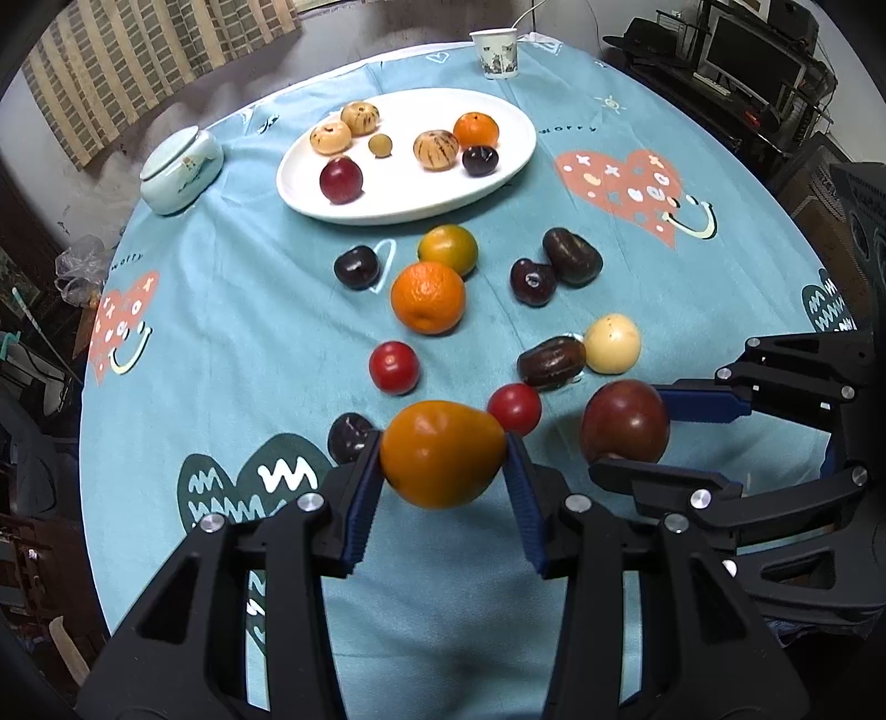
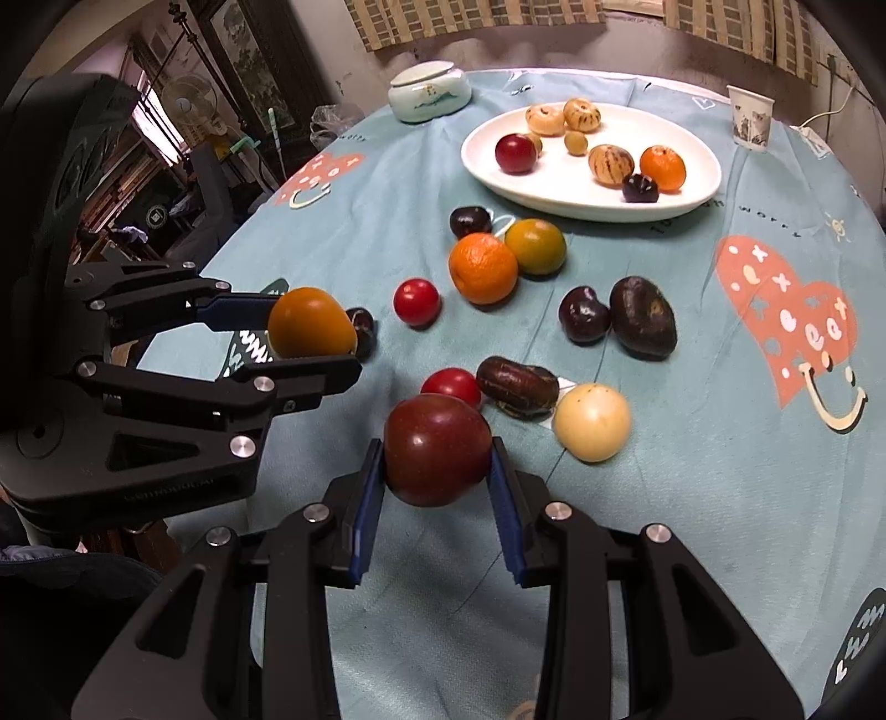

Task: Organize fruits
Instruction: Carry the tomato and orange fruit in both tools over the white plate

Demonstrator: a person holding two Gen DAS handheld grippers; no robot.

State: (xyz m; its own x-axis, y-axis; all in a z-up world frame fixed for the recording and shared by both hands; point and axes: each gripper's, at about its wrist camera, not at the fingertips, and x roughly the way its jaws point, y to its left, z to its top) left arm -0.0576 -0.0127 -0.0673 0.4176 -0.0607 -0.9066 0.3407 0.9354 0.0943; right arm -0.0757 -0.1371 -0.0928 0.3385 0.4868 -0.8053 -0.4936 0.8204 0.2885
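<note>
My left gripper (image 1: 443, 459) is shut on an orange pear-shaped fruit (image 1: 441, 453), held above the cloth near the table's front; it also shows in the right wrist view (image 2: 311, 324). My right gripper (image 2: 437, 459) is shut on a dark red plum (image 2: 436, 447), seen to the right in the left wrist view (image 1: 624, 422). A white oval plate (image 1: 487, 111) at the back holds several fruits. Loose fruits lie between: an orange (image 1: 427, 298), a green-orange citrus (image 1: 448, 249), red cherry tomatoes (image 1: 393, 367), dark plums (image 1: 572, 257), a pale round fruit (image 1: 612, 343).
A round table has a blue patterned cloth (image 1: 232, 310). A lidded ceramic jar (image 1: 180, 169) stands back left and a paper cup (image 1: 495, 52) at the back. Furniture and clutter surround the table edges.
</note>
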